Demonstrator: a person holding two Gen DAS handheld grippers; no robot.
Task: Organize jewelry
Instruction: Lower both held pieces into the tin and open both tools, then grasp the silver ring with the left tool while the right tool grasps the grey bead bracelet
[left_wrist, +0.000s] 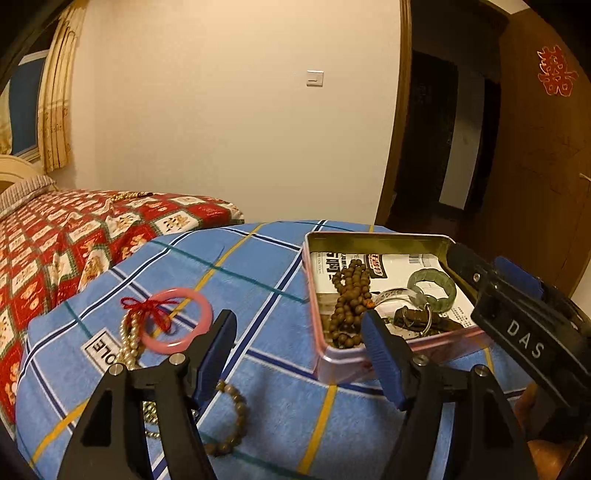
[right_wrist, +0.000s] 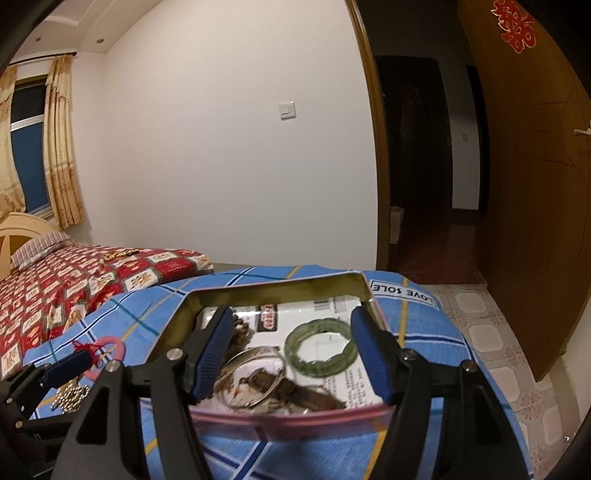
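Tin sits on blanket, w/ bangle, beads & bracelet inside. Left of tin: ring & pearl strand on blanket. Bed behind.

Left wrist cam: close, tilted down over bed, tin at frame right. Right wrist cam: nearer, tin at center. Both share tin, doorway.

- The tin box is shiny metal inside.
- The blue checked cover is soft matt cloth.
- The green bangle looks glossy, stone-like.
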